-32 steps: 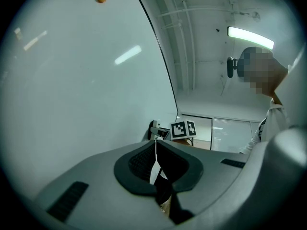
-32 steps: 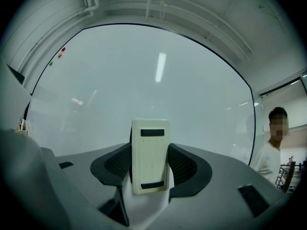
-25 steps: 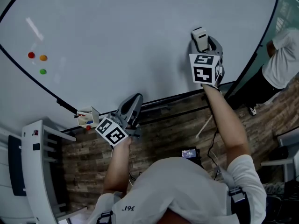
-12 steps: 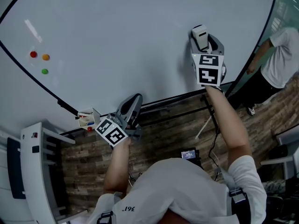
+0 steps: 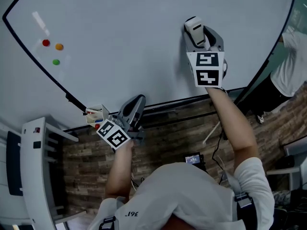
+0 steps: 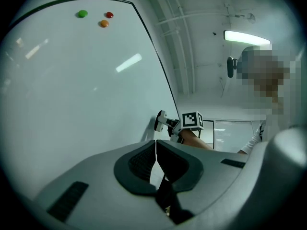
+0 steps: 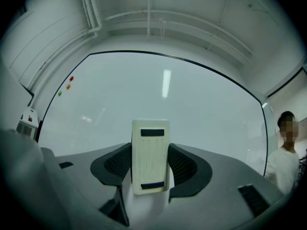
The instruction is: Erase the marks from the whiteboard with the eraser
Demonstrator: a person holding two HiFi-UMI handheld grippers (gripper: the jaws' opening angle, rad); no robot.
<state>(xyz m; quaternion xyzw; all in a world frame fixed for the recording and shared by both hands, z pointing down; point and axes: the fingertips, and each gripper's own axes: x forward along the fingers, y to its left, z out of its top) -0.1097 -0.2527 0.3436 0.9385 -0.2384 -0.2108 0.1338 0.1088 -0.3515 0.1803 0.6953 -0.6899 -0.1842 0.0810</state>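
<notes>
The whiteboard (image 5: 120, 42) fills the upper part of the head view; I see no pen marks on it, only three round magnets (image 5: 53, 51) at its left. My right gripper (image 5: 195, 32) is shut on the cream eraser (image 5: 193, 30), which is held against the board's right half. In the right gripper view the eraser (image 7: 150, 155) stands upright between the jaws, with the whiteboard (image 7: 158, 104) behind it. My left gripper (image 5: 135, 104) hangs shut and empty by the board's lower edge. From the left gripper view, the shut left gripper (image 6: 155, 152) faces along the whiteboard (image 6: 72, 90) toward the right gripper (image 6: 162, 122).
A small box with markers (image 5: 96, 116) sits on the board's bottom rail near my left gripper. A white rack (image 5: 38, 171) stands at lower left. A bystander in a white shirt (image 5: 292, 66) stands past the board's right edge. Wood-plank floor (image 5: 168, 138) lies below.
My right gripper has slid the eraser up and a little left across the board. The left gripper has stayed by the bottom rail.
</notes>
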